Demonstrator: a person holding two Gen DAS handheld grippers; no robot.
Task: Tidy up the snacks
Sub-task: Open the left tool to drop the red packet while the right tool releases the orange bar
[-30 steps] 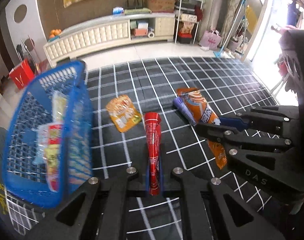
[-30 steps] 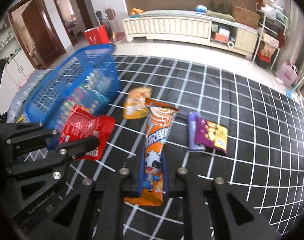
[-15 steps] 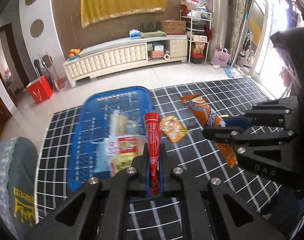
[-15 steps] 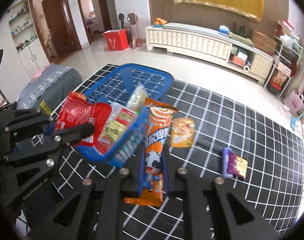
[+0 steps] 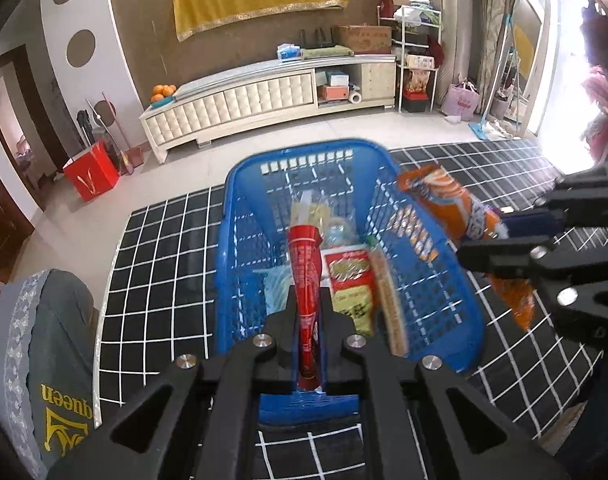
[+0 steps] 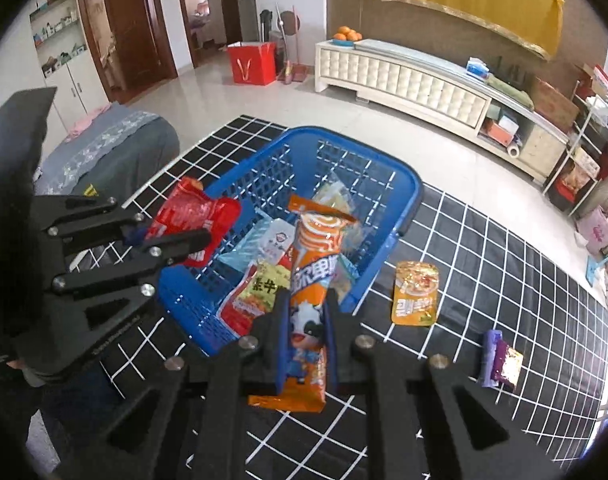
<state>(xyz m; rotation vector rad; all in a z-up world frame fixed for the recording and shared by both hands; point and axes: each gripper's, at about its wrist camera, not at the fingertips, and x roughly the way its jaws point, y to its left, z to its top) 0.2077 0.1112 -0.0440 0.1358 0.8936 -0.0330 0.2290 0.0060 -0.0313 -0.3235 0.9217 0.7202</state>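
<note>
We hold both claws above the blue plastic basket [image 6: 400,196], already part-filled: left claw [image 5: 310,320] clamped on a red foil packet [image 5: 306,276], right claw [image 6: 307,320] clamped on an orange wrapper [image 6: 314,256]. An orange pouch [image 6: 416,294] and purple packet [image 6: 502,360] remain on the gridded mat [image 6: 504,280].

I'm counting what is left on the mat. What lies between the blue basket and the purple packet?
One yellow-orange packet lies flat on the mat between the blue basket and the purple packet. Only the right wrist view shows it.
</note>
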